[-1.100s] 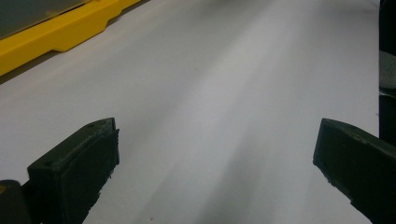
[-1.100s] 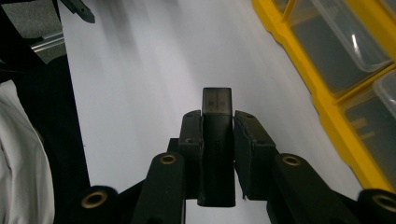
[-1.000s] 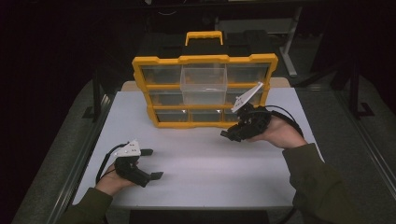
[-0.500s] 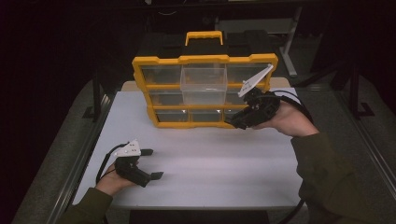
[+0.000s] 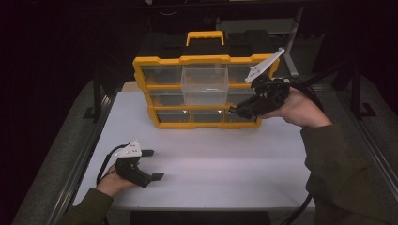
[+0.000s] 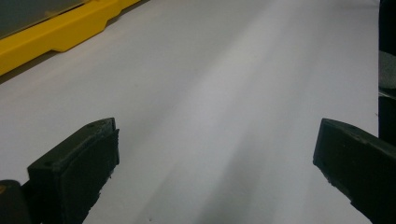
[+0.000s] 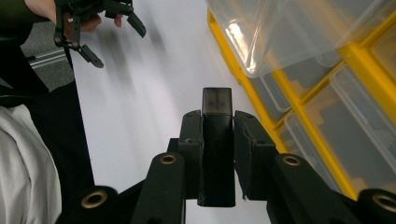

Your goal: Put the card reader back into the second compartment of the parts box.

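The right hand-held gripper point(image 7: 217, 140) is pinching a small black block point(image 7: 216, 105) beside the yellow organizer point(image 5: 204, 91), while the left hand-held gripper point(image 5: 152, 164) is resting spread on the counter point(image 5: 244, 159).

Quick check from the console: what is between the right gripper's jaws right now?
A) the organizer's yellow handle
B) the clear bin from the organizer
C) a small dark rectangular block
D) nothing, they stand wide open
C: in the right gripper view the right gripper is clamped on a small dark block, held beside the yellow organizer.

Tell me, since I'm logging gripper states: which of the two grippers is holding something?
The right gripper, raised beside the yellow organizer case: its jaws are shut on a small black rectangular block. The left gripper rests open on the white table.
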Motion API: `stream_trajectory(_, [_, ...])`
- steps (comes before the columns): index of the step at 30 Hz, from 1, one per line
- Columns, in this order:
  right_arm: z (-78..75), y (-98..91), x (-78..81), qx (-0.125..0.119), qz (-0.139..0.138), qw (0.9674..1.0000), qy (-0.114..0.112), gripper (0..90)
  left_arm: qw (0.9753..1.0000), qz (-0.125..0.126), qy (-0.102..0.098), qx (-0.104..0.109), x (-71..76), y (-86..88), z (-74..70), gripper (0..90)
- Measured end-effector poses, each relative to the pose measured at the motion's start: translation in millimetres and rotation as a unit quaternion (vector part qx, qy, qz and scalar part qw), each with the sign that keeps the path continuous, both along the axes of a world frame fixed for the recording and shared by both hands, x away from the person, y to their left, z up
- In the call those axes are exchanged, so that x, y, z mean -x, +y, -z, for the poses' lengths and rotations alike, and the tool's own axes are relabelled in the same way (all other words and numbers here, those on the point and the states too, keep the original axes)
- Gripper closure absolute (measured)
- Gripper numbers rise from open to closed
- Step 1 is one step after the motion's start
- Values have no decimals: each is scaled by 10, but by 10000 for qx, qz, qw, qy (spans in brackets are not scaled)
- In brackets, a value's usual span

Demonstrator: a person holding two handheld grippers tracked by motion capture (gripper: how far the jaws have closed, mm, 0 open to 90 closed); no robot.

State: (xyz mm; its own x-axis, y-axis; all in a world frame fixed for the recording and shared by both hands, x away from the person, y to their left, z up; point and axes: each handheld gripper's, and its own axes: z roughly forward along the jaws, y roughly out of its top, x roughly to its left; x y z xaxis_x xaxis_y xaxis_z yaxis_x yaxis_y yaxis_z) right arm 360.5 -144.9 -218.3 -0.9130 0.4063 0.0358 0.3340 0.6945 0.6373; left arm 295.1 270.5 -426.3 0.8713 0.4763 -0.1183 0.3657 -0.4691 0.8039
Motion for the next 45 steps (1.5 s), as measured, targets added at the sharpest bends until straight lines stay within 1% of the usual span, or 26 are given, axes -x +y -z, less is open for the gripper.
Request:
stream_trajectory(3, [-40,-9,-5,-9,4,10000,-12,724,10000,-8,4,8,0,0,1,0])
stream_trajectory(4, [-86,-20,-13,-34,13,10000,-20,724,10000,-8,15,18,0,-1,1,0])
stream_trajectory(5, [-86,-20,-13,-34,13,10000,-20,724,10000,-8,15,18,0,-1,1,0])
stream_trajectory(6, [-129,-28,-20,-44,27,10000,-52,724,10000,-5,18,13,1,-2,2,0])
stream_trajectory(12, [-274,-43,-47,-123,55,9998,-114,725,10000,4,16,-4,0,-3,2,0])
stream_trajectory(13, [-274,-43,-47,-123,55,9998,-114,725,10000,4,16,-4,0,-3,2,0])
stream_trajectory(14, [-300,-43,-53,-134,67,9998,-129,724,10000,4,18,-2,0,-3,1,0])
stream_trajectory(15, [-361,-41,-64,-151,66,9997,-163,725,10000,2,16,0,0,-2,1,0])
stream_trajectory(17, [-375,-40,-65,-157,68,9997,-168,725,10000,1,15,3,0,-2,2,0])
stream_trajectory(18, [-402,-38,-67,-167,66,9997,-187,724,10000,3,16,3,-1,-2,2,0])
stream_trajectory(19, [-463,-33,-76,-185,58,9996,-225,724,10000,2,21,3,-1,-2,3,0])
stream_trajectory(22, [-543,-21,-97,-210,65,9994,-279,725,10000,1,22,2,2,-4,2,0])
stream_trajectory(24, [-570,-15,-106,-218,73,9993,-301,725,10000,3,22,3,2,-4,1,0])
stream_trajectory(25, [-625,3,-119,-244,69,9991,-327,724,10000,-2,28,3,2,-4,2,0])
stream_trajectory(28, [-711,51,-145,-285,44,9989,-374,725,10000,7,26,-12,0,-7,4,0])
stream_trajectory(29, [-711,51,-145,-285,44,9989,-374,725,10000,7,26,-12,0,-7,4,0])
stream_trajectory(31, [-782,124,-183,-298,18,9987,-422,724,10000,8,23,-11,1,-6,3,0])
stream_trajectory(36, [-836,280,-253,-277,-55,9986,-448,724,10000,7,27,-7,-1,-4,4,0])
stream_trajectory(41, [-839,464,-351,-228,-115,9986,-472,724,10000,8,21,1,0,-1,2,0])
stream_trajectory(45, [-805,602,-445,-192,-139,9987,-460,724,10000,12,26,2,-1,0,3,0])
